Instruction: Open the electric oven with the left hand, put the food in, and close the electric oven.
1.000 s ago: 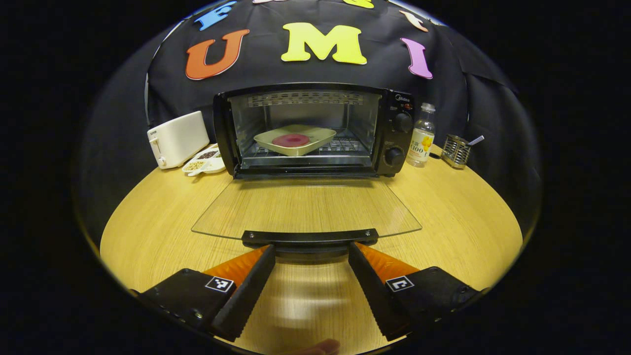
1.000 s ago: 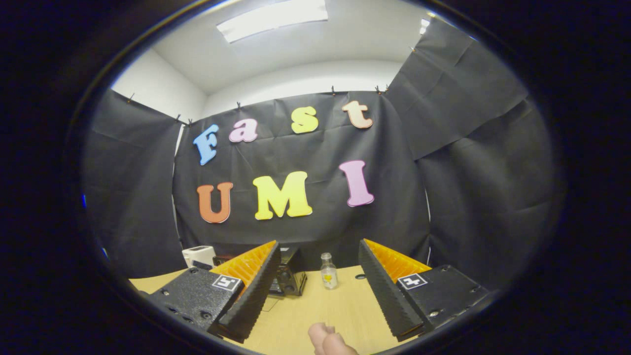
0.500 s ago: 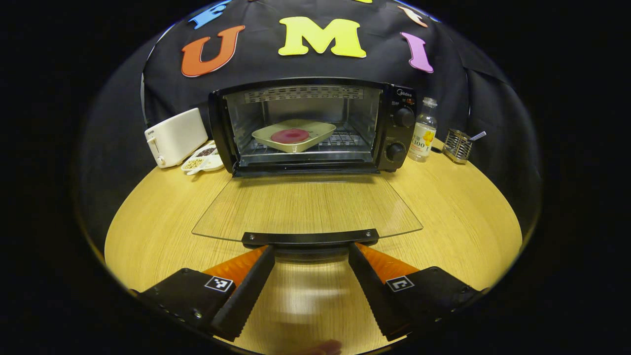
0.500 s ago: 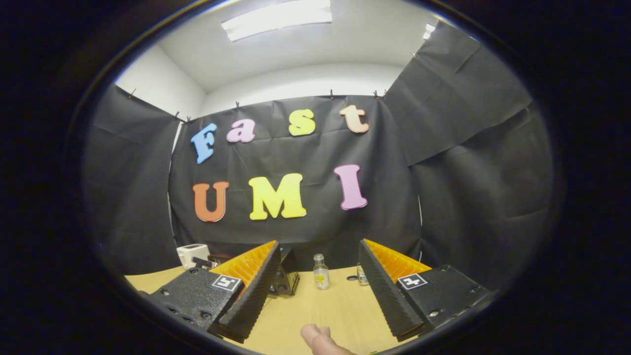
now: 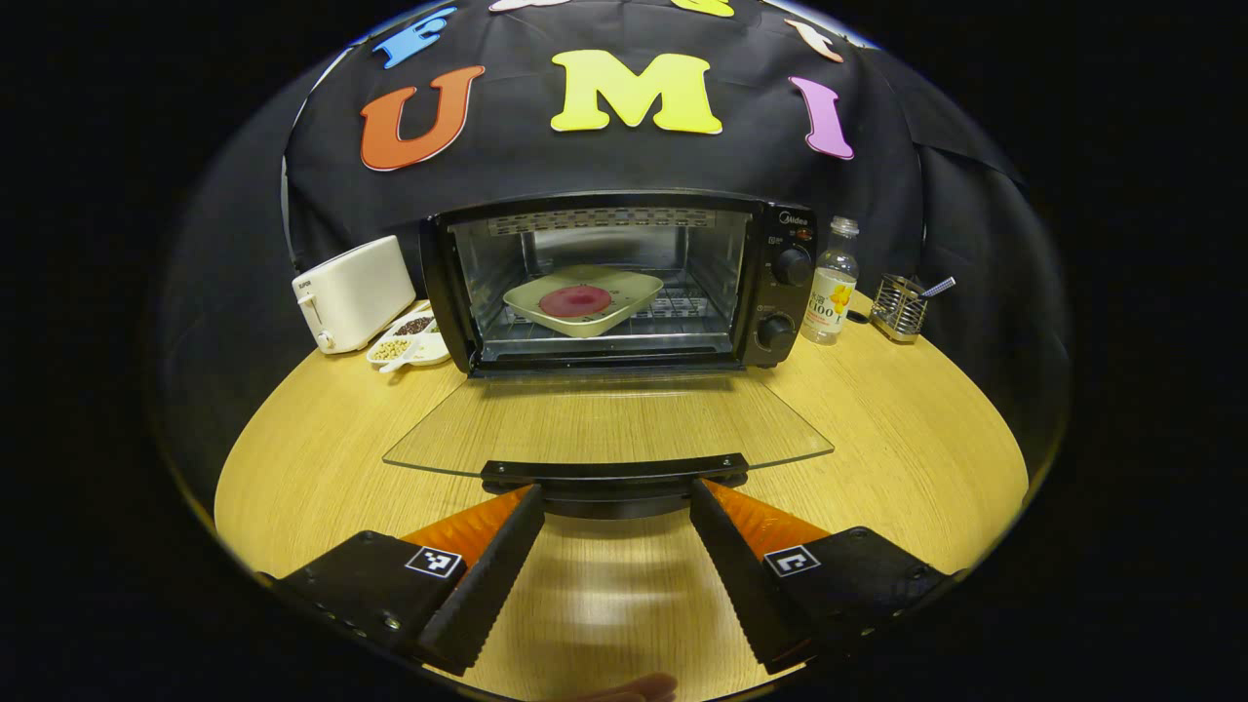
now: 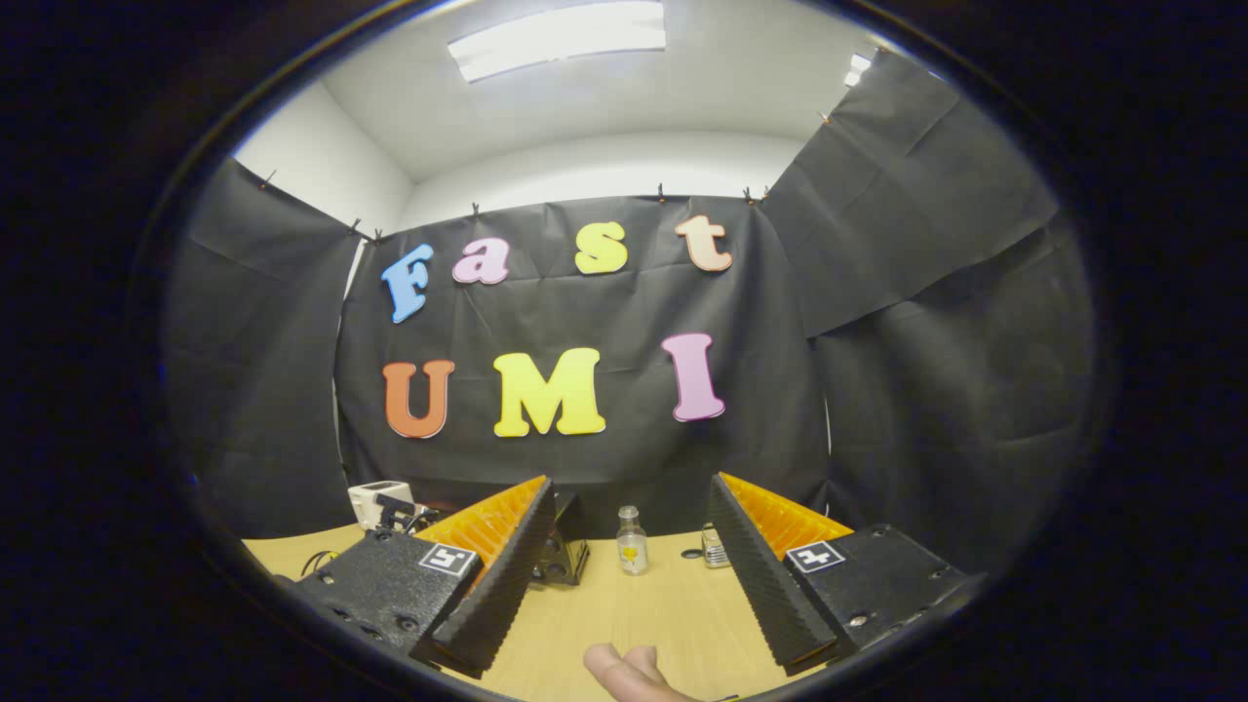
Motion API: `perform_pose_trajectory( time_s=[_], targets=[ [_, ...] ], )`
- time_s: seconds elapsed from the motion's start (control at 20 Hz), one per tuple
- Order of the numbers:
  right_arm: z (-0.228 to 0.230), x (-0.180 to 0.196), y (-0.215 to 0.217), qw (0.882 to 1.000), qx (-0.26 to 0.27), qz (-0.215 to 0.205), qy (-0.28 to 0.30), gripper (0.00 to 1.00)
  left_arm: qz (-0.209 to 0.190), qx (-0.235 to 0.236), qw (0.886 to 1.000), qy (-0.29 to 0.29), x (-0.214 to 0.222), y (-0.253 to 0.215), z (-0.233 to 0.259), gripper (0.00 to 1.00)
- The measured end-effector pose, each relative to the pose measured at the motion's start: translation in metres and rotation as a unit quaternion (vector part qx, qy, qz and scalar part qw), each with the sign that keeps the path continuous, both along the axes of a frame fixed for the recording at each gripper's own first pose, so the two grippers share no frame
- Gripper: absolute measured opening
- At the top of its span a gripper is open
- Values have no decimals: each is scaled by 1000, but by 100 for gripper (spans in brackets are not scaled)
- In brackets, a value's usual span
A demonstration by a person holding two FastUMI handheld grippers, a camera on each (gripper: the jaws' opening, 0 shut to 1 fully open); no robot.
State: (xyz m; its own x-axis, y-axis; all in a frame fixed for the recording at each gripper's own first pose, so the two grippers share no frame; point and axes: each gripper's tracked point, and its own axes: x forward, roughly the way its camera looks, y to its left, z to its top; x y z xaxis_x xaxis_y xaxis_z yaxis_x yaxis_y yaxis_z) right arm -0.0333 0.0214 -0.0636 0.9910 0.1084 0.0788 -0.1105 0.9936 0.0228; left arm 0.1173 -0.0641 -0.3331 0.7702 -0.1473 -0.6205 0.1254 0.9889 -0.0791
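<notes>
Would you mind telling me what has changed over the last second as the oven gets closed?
Little: the left gripper stays open at the handle of the glass door, which looks slightly raised. The right gripper drifts, the bottle sliding leftward in its view. The plate with the food stays on the rack.

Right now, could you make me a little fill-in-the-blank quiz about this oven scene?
1. The oven door is ____.
2. The plate with red food sits ____ the oven.
3. The white toaster stands to the oven's ____ in the left gripper view.
4. The left tool is ____.

Missing words: open; inside; left; open
</notes>
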Motion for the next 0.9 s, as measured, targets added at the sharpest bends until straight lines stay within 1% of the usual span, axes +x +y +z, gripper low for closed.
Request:
perform_pose_trajectory(
  time_s=[0.1,0.15,0.2,0.25,0.3,0.35,0.4,0.5,0.75,0.9],
  targets=[
    [1,1,-3,1000,2,-5,2,95,1,0,1000,-7,3,2,7,97],
    [3,1,-4,1000,1,-7,2,100,1,-1,1000,-14,6,2,12,97],
    [5,-1,-5,1000,0,-9,0,100,2,-2,1000,-22,9,2,18,97],
    [7,-3,-6,1000,-1,-10,-2,95,3,-3,999,-32,13,4,25,97],
    [9,-4,-6,1000,-2,-12,-6,96,4,-3,999,-48,21,5,34,97],
    [12,-6,-8,1000,-2,-14,-9,100,4,-5,998,-66,29,6,45,97],
    [16,-8,-9,1000,-3,-15,-14,95,3,-3,996,-85,37,7,58,97],
    [21,-12,-11,1000,-3,-18,-19,95,1,7,991,-133,64,10,82,98],
    [38,-24,-12,999,17,-17,-31,95,16,12,983,-184,111,12,105,95],
    [38,-26,-13,999,12,-21,-29,95,17,0,980,-198,102,6,119,95]
  ],
)
